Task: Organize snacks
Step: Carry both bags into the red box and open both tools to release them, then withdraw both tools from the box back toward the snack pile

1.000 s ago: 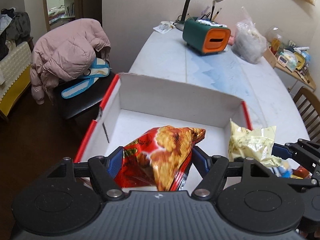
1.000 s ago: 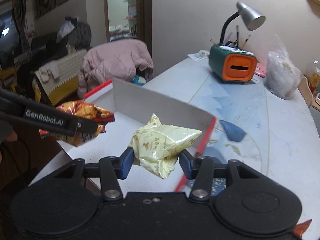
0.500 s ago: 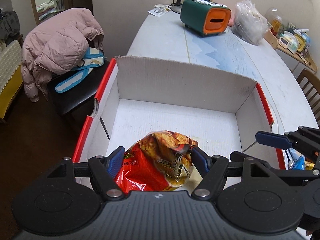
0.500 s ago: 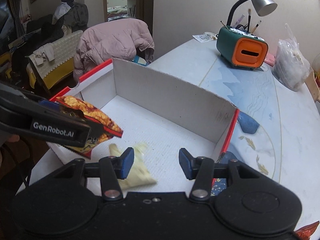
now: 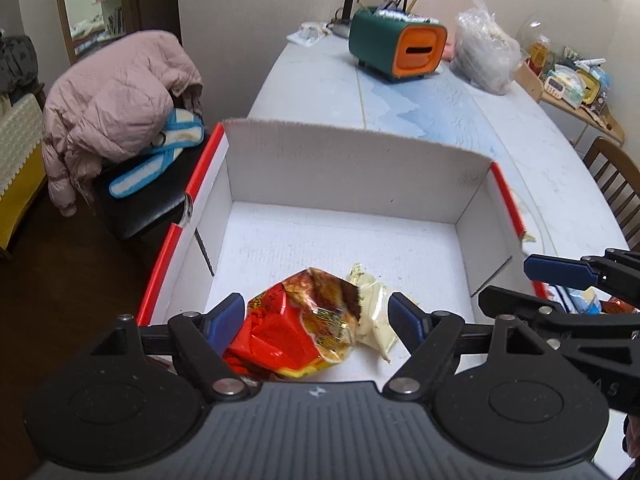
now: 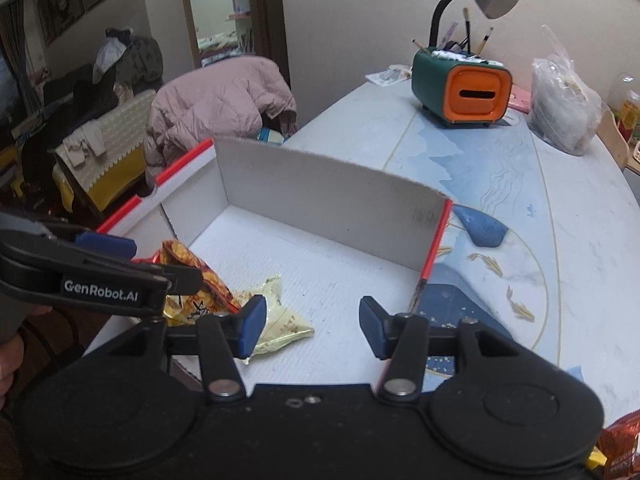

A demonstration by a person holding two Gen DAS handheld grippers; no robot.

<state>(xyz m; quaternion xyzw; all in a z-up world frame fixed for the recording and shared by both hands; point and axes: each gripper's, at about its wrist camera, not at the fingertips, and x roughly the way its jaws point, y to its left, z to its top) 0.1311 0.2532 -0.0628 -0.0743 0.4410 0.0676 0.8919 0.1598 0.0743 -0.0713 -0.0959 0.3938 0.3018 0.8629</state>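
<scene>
Clearly "GenRobot.AI" on left gripper (image 6: 120,258)

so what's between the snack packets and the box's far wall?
Nothing: bare white box floor runs from the red packet and yellow packet to the far wall; both wrist views show it.

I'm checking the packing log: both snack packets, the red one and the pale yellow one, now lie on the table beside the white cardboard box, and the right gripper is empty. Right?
Not quite. The red snack packet and the pale yellow snack packet lie inside the white cardboard box, on its floor, not beside it; the right wrist view shows this. The right gripper is indeed empty.
</scene>
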